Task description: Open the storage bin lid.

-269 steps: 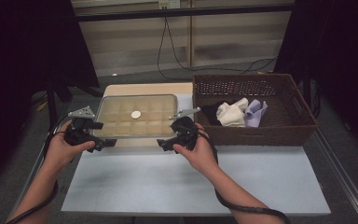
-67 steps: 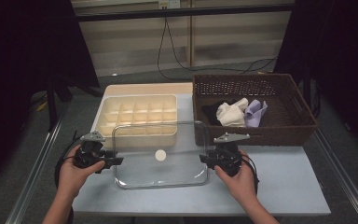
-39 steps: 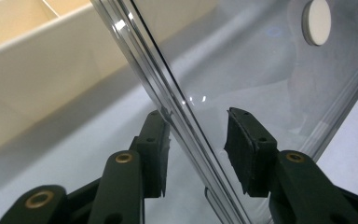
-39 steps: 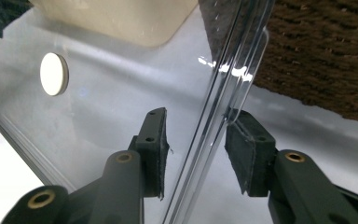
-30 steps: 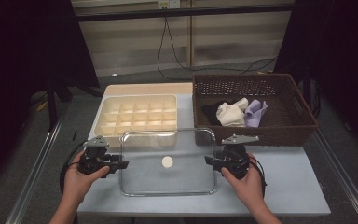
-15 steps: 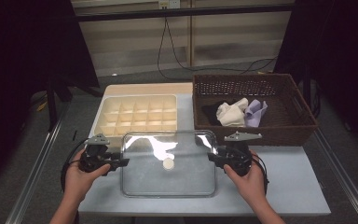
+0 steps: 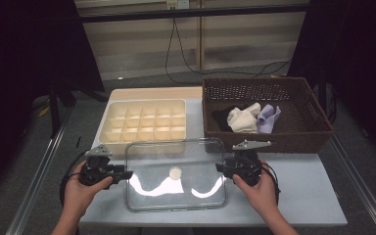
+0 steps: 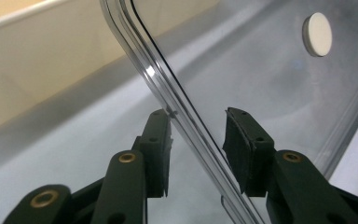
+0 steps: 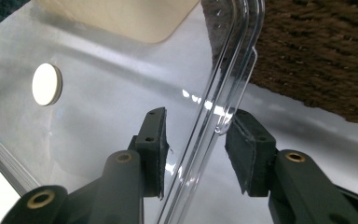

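A clear plastic lid point(image 7: 175, 174) with a small white disc point(image 7: 175, 173) at its centre is found on the grey table point(image 7: 298, 196), just in front of the cream compartment tray point(image 7: 144, 121) and beside the brown wicker basket point(image 7: 267, 113), which holds a few bundled cloths point(image 7: 247, 117). The lid is flanked at its short edges by both tools. The left gripper point(image 7: 120, 174) is held at the lid's left edge; in the left gripper view the rim point(image 8: 168, 88) is seen passing between the two black pads, one pad point(image 8: 161, 140) lying against or very near it while a clear gap is left to the other pad point(image 8: 242, 149), so no clamping hold is confirmed. The right gripper point(image 7: 221, 168) is held at the lid's right edge; in the right gripper view the rim point(image 9: 223, 84) is seen between the pads, the outer pad point(image 9: 244, 144) touching its lip and the inner pad point(image 9: 154, 144) standing apart. Both sets of jaws are recorded as released, straddling the rim without pressing on it. Bright reflections are noted on the lid's near half in the high view.
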Demonstrator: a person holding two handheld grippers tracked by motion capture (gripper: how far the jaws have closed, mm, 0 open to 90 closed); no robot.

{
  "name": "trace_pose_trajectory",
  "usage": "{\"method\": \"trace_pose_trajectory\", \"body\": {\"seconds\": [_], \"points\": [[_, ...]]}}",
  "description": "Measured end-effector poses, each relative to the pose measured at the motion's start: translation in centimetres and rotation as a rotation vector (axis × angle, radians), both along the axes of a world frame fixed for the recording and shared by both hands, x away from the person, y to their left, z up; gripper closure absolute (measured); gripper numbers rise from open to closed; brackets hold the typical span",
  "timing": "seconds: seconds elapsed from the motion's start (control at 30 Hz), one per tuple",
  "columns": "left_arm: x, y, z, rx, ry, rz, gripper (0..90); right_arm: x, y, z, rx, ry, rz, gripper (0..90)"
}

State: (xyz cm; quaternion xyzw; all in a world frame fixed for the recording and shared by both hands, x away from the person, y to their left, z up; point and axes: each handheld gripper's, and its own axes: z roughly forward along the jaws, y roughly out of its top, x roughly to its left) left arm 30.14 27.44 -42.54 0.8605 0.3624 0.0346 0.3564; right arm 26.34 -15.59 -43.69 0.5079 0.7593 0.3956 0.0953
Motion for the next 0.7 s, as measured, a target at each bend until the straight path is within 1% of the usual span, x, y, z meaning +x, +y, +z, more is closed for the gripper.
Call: {"method": "trace_pose_trajectory", "body": {"seconds": [0.07, 0.1, 0.23, 0.3, 0.43, 0.57, 0.7], "points": [[0.01, 0.02, -0.08, 0.003, 0.003, 0.002, 61.6, 0.00, -0.07, -0.20, 0.008, 0.010, 0.005, 59.2], [0.02, 0.04, -0.11, 0.014, 0.002, 0.001, 61.7, 0.00, -0.09, -0.27, 0.008, 0.014, 0.003, 59.2], [0.05, 0.02, -0.35, 0.007, 0.005, 0.009, 61.8, -0.02, -0.04, -0.38, 0.004, 0.013, 0.004, 59.1], [0.14, 0.09, -0.40, 0.026, 0.021, -0.003, 62.0, 0.04, -0.04, -0.51, 0.003, 0.013, 0.004, 58.9], [0.12, -0.05, -0.64, 0.016, 0.019, 0.003, 61.8, -0.02, -0.07, -0.67, -0.003, 0.020, 0.003, 58.2], [0.15, -0.10, -0.68, 0.024, 0.036, -0.006, 61.8, -0.13, -0.15, -0.65, -0.007, 0.030, 0.007, 58.1], [0.07, -0.21, -0.72, 0.032, 0.036, -0.009, 61.7, -0.17, -0.17, -0.79, -0.009, 0.031, 0.010, 57.5]]}}
